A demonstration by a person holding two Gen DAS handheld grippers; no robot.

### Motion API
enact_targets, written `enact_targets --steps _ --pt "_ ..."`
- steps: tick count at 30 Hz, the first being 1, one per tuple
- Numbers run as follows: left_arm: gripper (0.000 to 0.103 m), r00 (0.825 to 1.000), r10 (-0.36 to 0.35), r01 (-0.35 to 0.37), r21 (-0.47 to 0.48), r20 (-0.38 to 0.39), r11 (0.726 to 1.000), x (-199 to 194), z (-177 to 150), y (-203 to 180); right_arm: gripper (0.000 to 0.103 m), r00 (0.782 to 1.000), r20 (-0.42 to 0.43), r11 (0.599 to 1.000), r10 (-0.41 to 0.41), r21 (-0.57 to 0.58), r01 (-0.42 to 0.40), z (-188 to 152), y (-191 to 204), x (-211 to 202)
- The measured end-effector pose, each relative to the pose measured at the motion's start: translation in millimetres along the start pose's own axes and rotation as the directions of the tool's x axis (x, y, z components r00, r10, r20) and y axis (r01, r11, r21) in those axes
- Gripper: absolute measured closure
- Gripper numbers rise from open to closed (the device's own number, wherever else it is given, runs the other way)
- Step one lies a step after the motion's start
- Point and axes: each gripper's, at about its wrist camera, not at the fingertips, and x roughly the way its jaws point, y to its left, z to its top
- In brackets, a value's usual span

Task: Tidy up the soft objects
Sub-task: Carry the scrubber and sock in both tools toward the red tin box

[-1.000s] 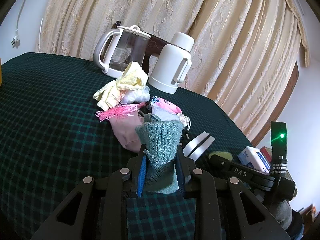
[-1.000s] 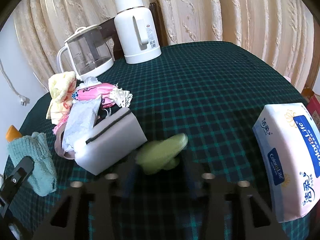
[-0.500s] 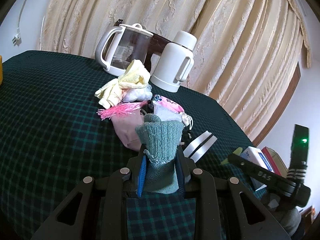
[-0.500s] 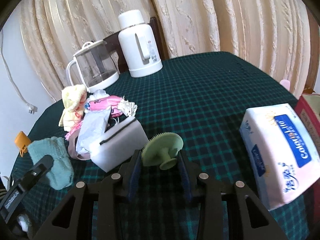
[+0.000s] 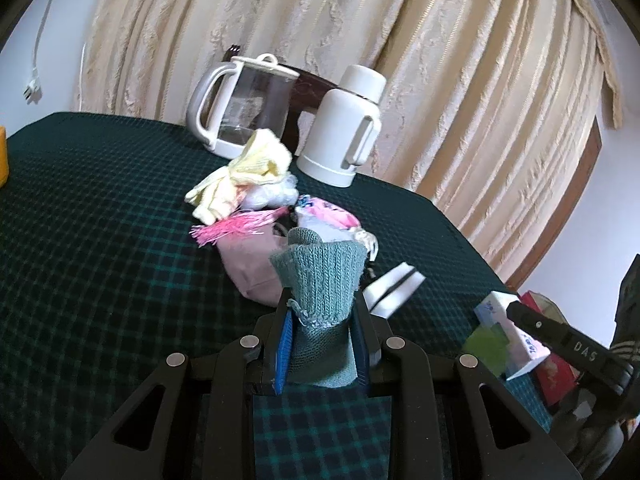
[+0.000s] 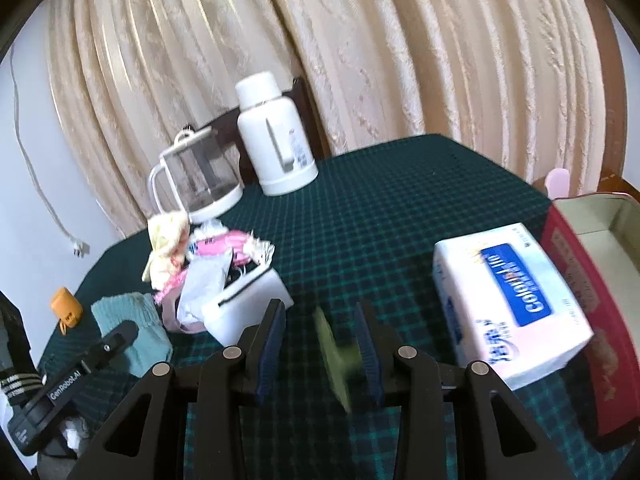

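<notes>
The left gripper [image 5: 322, 330] is clamped on a teal knitted sock [image 5: 320, 292], its two blue-padded jaws pressing the folded fabric from both sides so the ribbed cuff stands up above the tips. Just beyond it, at twelve o'clock in the left wrist view, sits the heap of soft things on the dark green checked tablecloth [image 5: 100, 216]: a dusty pink cloth pouch [image 5: 252, 268], a bright pink fringed tassel [image 5: 236, 230], a pale yellow knitted garment [image 5: 248, 172] on top, and a pink-and-white printed cloth [image 5: 332, 218]. A white rectangular sponge with a black stripe [image 5: 394, 286] lies at the heap's two o'clock side, touching it.

Over to the right gripper [image 6: 320, 338]: a green round silicone scrubber [image 6: 334, 354] sits between its jaws, blurred, turned edge-on and lying against the right-hand pad; a gap shows on the left-hand side, so whether it is truly pinched I cannot tell. From this camera the soft heap is at ten o'clock, and the sock in the other gripper at nine o'clock.

At three o'clock of the right gripper lies a white, pink and blue pack of tissues [image 6: 508, 304], with an open red cardboard box [image 6: 580, 280] just beside it. Far back against the cream curtain [image 6: 360, 40] stand a clear glass kettle with a white handle [image 6: 196, 176] and a white thermos jug [image 6: 276, 140], side by side.
</notes>
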Motion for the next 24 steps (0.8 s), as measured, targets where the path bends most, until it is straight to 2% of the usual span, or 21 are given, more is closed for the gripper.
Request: enact_targets --steps 4,9,10,11,13,15,22,24 --pt "0.076 1.000 -0.019 0.019 0.019 0.009 1.000 -5 2 -11 0.064 1.000 0.016 1.000 0.007 0.002 -0.007 0 -6 -10" --pt "0.076 1.000 -0.025 0.024 0.033 0.016 0.999 -11 2 -19 0.064 1.000 -0.006 1.000 0.030 -0.003 -0.030 -8 -10 -11" --pt "0.076 1.000 -0.025 0.024 0.034 0.017 0.999 -12 2 -20 0.061 0.999 -0.017 0.999 0.039 -0.006 -0.039 -11 -10 -10" --pt "0.077 1.000 -0.024 0.024 0.034 0.017 0.999 -12 1 -20 0.050 0.999 -0.032 0.999 0.044 -0.008 -0.044 -14 -10 -8" --pt "0.077 1.000 -0.023 0.022 0.031 0.016 0.999 -13 1 -20 0.041 0.999 -0.029 1.000 0.017 -0.016 -0.018 -21 -11 -6" --pt "0.077 1.000 -0.020 0.020 0.028 0.017 0.999 -14 0 -19 0.041 0.999 -0.046 0.999 -0.013 -0.035 0.012 -28 -12 -1" --pt "0.076 1.000 -0.023 0.023 0.011 -0.007 1.000 -8 -4 -14 0.042 0.992 -0.122 0.999 -0.031 -0.017 0.030 -32 -18 25" --pt "0.077 1.000 -0.024 0.024 0.009 -0.012 1.000 -7 -4 -14 0.044 0.989 -0.141 0.999 -0.042 -0.026 0.039 -32 -15 33"
